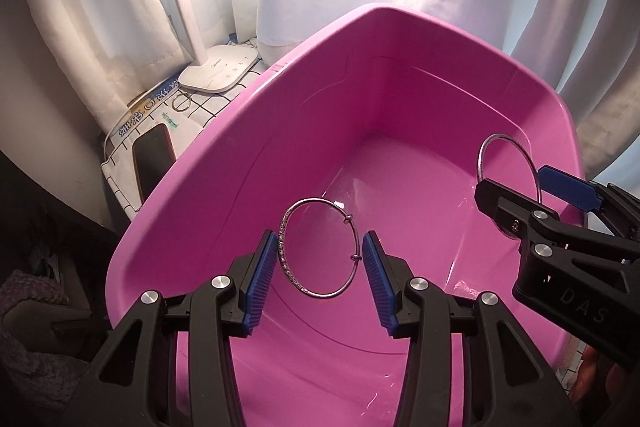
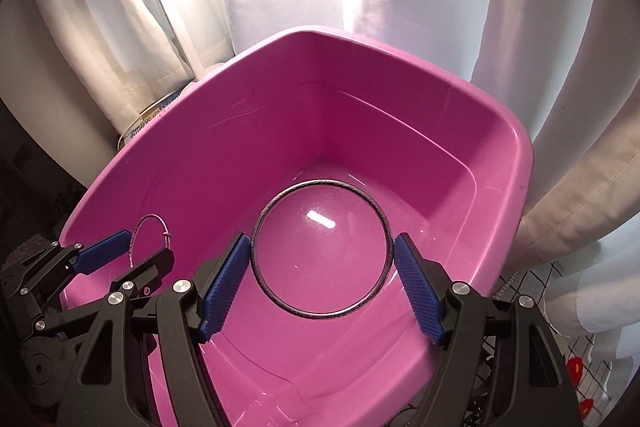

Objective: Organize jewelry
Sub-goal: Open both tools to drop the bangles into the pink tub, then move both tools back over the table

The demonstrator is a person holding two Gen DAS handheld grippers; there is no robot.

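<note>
A pink plastic tub [image 1: 320, 87] [image 2: 280, 127] fills both views, and both grippers hang over its inside. My left gripper [image 1: 319, 239] is shut on a thin silver bangle [image 1: 288, 265] with a beaded stretch, its blue pads touching the two sides. The bangle stands tilted above the tub floor. My right gripper [image 2: 322, 239] is shut on a larger, dark thin bangle [image 2: 320, 181] that spans its wide jaws. The left wrist view shows the right gripper [image 1: 514, 179] with that bangle [image 1: 502, 135] at the right. In the right wrist view the left gripper [image 2: 147, 243] sits low on the left.
A white lamp base [image 1: 218, 71] stands on a grid-patterned cloth [image 1: 208, 107] left of the tub, with a small silver ring [image 1: 182, 103] and a dark flat device [image 1: 154, 155] beside it. White curtains hang behind. More grid cloth [image 2: 528, 287] shows right of the tub.
</note>
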